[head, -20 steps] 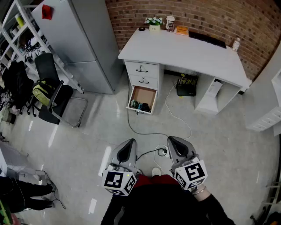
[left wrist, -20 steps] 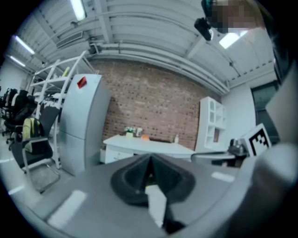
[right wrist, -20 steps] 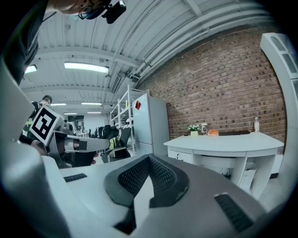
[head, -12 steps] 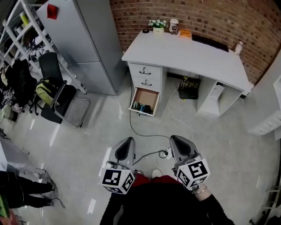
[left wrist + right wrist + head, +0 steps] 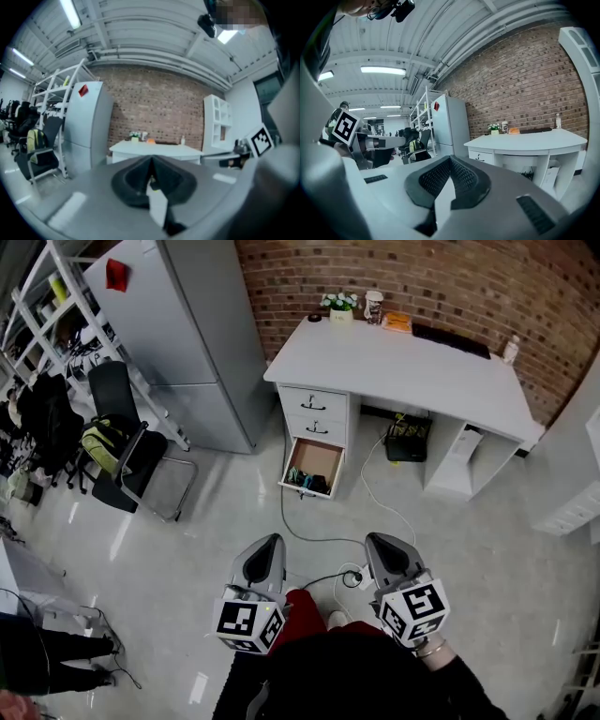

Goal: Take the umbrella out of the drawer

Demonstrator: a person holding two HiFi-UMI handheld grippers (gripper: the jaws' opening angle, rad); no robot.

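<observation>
Presently: left gripper, jaws closed, empty; right gripper, the same. Both are carried idle, well short of the counter. Bottom drawer stands pulled out, giving access. The umbrella is likely among the dark items at its front, too small to tell apart.

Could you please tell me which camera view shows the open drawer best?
The head view: it looks down into the open drawer, contents visible. Both gripper views show only the desk; their own bodies hide that drawer.
</observation>
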